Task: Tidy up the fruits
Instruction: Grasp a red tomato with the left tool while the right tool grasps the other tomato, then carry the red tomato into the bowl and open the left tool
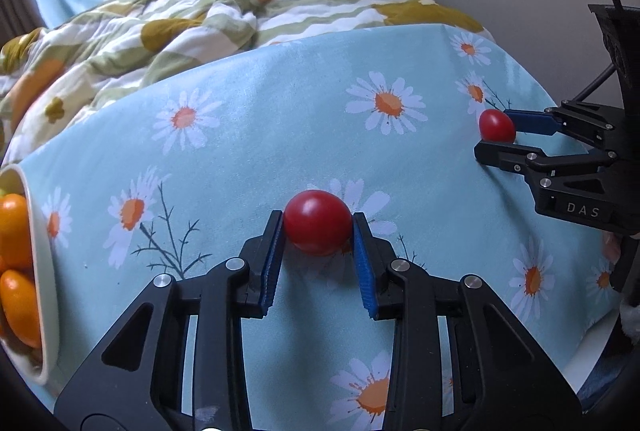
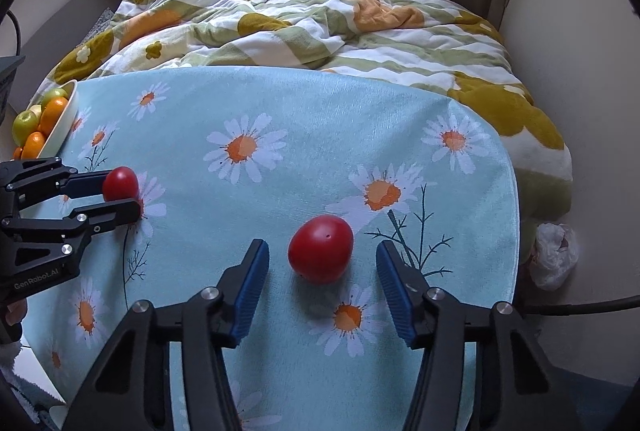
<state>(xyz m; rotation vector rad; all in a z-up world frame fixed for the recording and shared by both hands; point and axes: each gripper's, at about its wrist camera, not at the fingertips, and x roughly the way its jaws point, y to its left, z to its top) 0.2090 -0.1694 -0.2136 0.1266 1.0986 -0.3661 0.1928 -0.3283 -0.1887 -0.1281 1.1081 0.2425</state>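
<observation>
Daisy cloth (image 2: 304,119) covers the table w/ a quilt (image 2: 320,15) behind. Bowl (image 2: 64,127) at far left edge holds oranges & green fruit, likely the sorting spot. 2 red tomatoes lie loose on the cloth. L tongs (image 1: 318,231) clamped on one tomato (image 1: 318,227); R tongs (image 2: 322,263) straddle the other (image 2: 320,249), pads not touching it, prob. lining up a grab.
</observation>
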